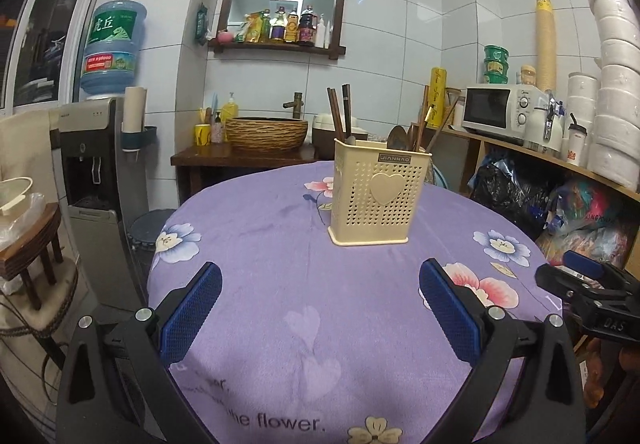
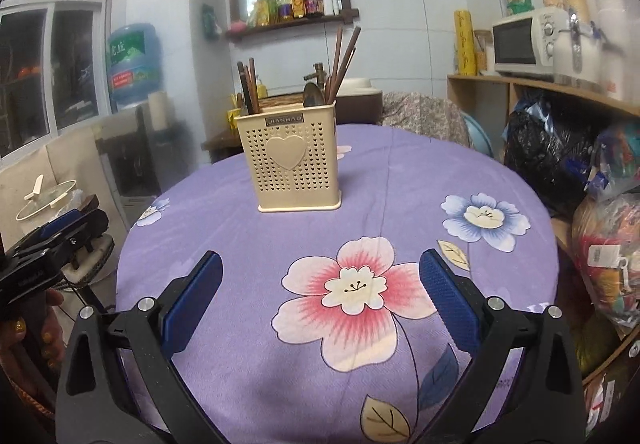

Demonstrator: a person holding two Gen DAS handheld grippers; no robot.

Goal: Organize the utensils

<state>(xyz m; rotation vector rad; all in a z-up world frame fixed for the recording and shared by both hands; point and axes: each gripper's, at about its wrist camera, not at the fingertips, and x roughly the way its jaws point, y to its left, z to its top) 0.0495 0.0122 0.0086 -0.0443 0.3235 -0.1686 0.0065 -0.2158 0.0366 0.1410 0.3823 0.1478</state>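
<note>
A cream perforated utensil holder (image 1: 378, 191) with a heart on its front stands upright on the round table; it also shows in the right wrist view (image 2: 294, 163). Brown chopsticks (image 1: 340, 113) and spoons (image 1: 396, 137) stick out of its top, also seen in the right wrist view as chopsticks (image 2: 342, 61) and a spoon (image 2: 313, 93). My left gripper (image 1: 320, 282) is open and empty, well short of the holder. My right gripper (image 2: 320, 270) is open and empty above the pink flower print. Each gripper appears at the other view's edge (image 1: 588, 284) (image 2: 56, 240).
The table carries a purple flowered cloth (image 1: 260, 244) (image 2: 400, 171). A water dispenser (image 1: 92, 171) stands left, a basin stand (image 1: 266, 133) behind, and a shelf with a microwave (image 1: 500, 113) and bags to the right. A small stool (image 1: 28, 244) stands at left.
</note>
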